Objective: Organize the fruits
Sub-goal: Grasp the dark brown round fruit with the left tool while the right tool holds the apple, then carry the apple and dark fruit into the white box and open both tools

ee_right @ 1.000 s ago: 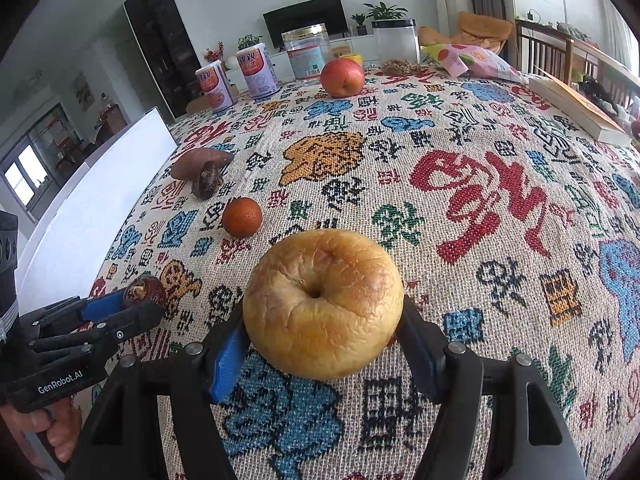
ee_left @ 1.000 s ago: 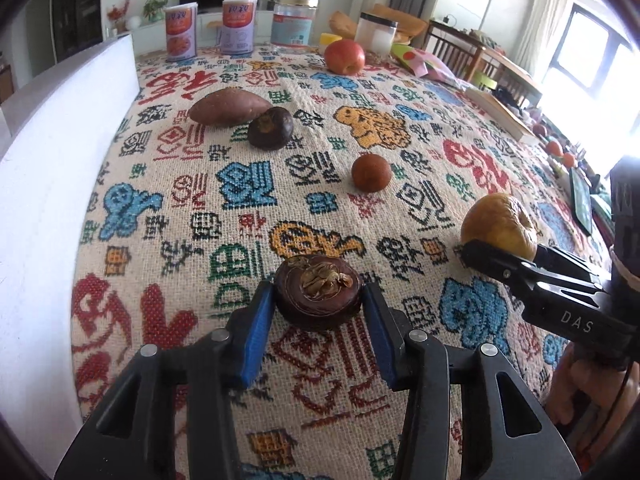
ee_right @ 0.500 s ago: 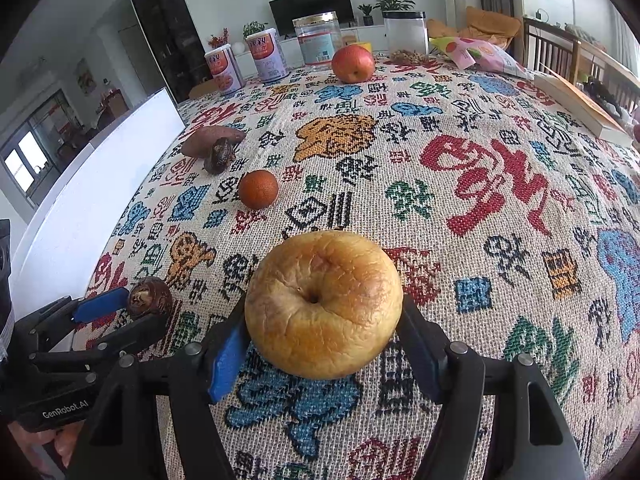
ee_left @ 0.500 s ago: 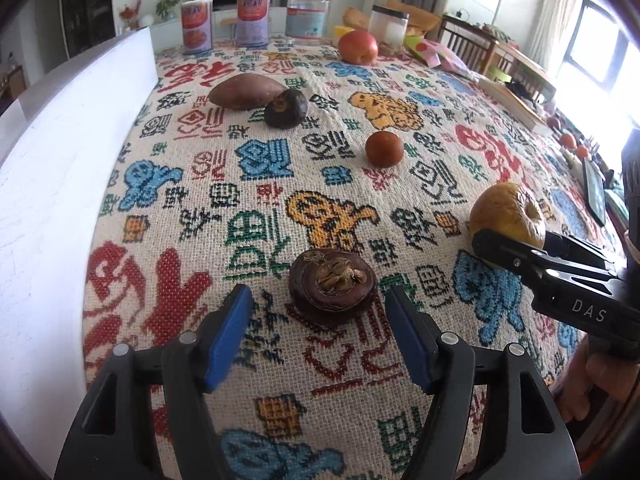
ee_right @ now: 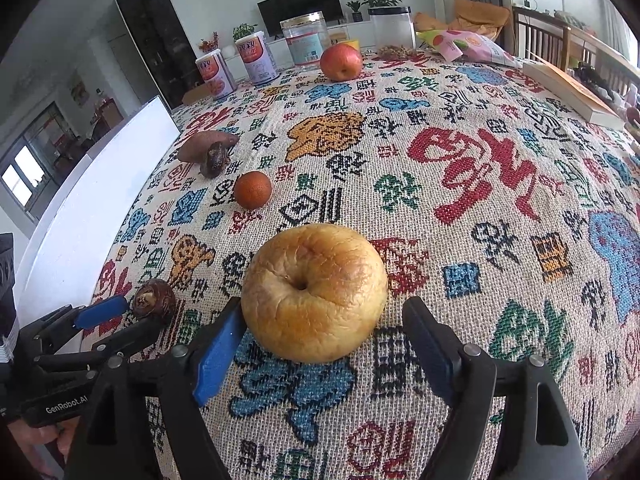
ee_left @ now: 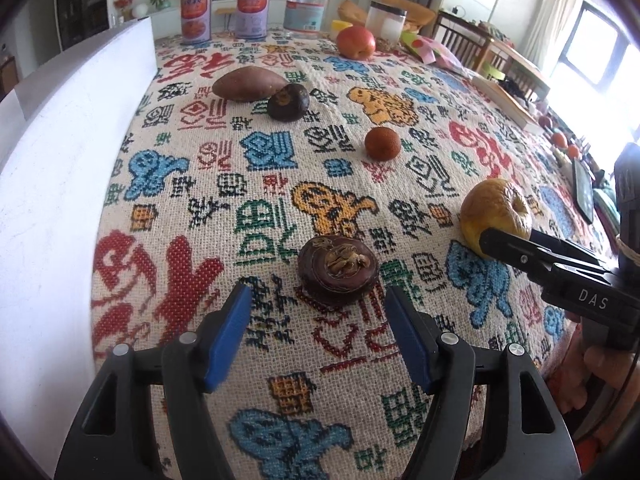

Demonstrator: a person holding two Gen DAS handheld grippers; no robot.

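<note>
On the patterned woven cloth lie two dark brown mangosteens (ee_left: 338,271) (ee_left: 288,101), one wrinkled yellow apple (ee_right: 314,292), one red apple (ee_right: 341,62), one small orange citrus (ee_right: 252,189), one brown, perhaps sweet, potato (ee_left: 248,84), and two printed tins (ee_left: 195,16) (ee_left: 253,12).

left gripper (ee_left: 318,312): jaws apart, pitched down, just been opening, blue pads clear of what sits between | right gripper (ee_right: 322,334): jaws apart, pitched down, just been opening, pads pressing nothing | grippers side by side
</note>
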